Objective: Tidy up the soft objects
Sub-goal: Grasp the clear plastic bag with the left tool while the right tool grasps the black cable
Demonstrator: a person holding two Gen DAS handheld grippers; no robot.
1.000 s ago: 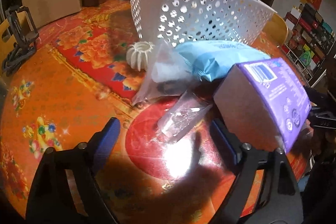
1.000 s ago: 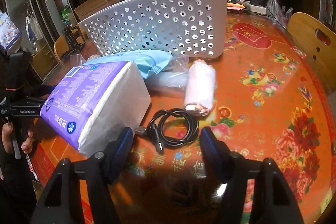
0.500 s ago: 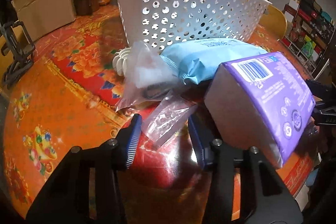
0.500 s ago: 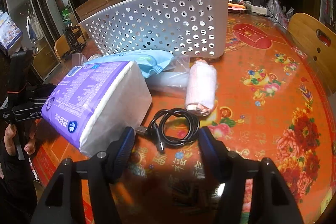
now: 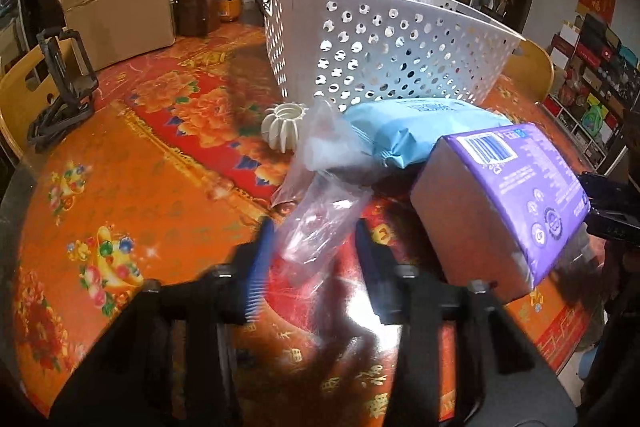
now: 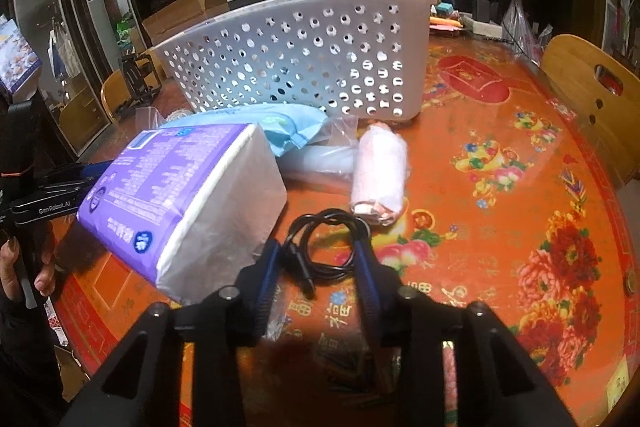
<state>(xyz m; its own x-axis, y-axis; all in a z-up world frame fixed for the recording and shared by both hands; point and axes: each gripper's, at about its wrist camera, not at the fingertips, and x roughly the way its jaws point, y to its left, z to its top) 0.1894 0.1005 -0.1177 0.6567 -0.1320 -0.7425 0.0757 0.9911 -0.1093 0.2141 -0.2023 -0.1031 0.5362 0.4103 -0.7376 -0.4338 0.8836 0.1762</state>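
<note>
Clear plastic bag (image 5: 316, 223) between left gripper (image 5: 310, 259) fingers.

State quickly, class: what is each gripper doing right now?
Left gripper: open, fingers either side of the clear plastic bag, not clamped.
Right gripper: open, straddling the black cable, holding nothing.

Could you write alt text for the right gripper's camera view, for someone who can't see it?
The right gripper, fingers open, straddles a coiled black cable on an orange flowered table. A purple tissue pack lies left, a pink rolled cloth just beyond, a white holed basket behind.
</note>
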